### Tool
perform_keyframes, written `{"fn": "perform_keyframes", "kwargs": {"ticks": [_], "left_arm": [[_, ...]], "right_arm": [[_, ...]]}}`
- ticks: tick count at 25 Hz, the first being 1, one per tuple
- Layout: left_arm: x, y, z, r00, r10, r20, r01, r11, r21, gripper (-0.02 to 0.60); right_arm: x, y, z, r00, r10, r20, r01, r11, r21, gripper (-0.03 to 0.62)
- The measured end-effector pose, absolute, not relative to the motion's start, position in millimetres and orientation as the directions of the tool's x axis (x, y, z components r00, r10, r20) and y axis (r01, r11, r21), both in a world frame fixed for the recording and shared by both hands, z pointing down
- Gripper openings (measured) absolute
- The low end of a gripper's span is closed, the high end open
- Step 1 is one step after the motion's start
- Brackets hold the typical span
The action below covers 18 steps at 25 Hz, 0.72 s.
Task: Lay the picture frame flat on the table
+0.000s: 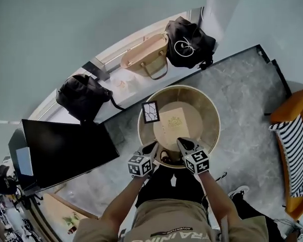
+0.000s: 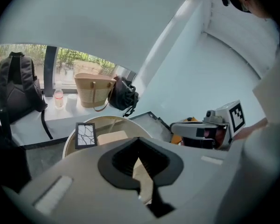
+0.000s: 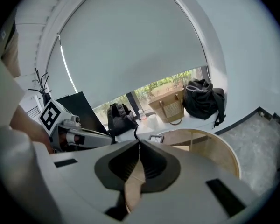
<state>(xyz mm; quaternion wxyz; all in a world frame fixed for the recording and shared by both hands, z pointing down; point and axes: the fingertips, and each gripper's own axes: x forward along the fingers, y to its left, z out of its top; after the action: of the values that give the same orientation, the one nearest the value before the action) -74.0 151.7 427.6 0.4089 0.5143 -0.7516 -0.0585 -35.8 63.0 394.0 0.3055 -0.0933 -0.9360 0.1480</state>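
Standing near the left rear rim of the round table (image 1: 212, 110), the picture frame (image 1: 150, 112) is set portrait-wise, long axis vertical, face toward the person. A flat tan box (image 1: 174, 121) lies just beside it, with bare tabletop to the right. The left gripper (image 1: 153, 147) and right gripper (image 1: 182, 143) are held at the near rim, jaws closed together, nothing between.

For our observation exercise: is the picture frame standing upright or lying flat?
Upright: in the left gripper view the picture frame shows its face to the camera, standing on the round table.
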Motion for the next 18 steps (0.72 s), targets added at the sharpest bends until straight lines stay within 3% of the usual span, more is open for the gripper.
{"fn": "perform_keyframes", "kwargs": {"ticks": [6,11,18], "left_arm": [[-44.1,151.6,340.9,-0.099,-0.88,0.465,-0.767,0.365,0.527,0.006],[-47.5,144.6,271.6,-0.135,-0.925,0.356,-0.844,0.295,0.447,0.006],[-43.5,147.2,214.7,-0.144,-0.936,0.321,-0.873,0.273,0.404,0.006]], "right_arm": [[-13.9,75.9,306.9,-0.826,0.259,0.502,0.137,0.954,-0.266,0.009],[-13.0,72.8,242.8,-0.877,0.23,0.422,0.178,0.971,-0.159,0.009],[1.3,69.9,175.3,-0.904,0.191,0.383,0.184,0.981,-0.055,0.009]]}}
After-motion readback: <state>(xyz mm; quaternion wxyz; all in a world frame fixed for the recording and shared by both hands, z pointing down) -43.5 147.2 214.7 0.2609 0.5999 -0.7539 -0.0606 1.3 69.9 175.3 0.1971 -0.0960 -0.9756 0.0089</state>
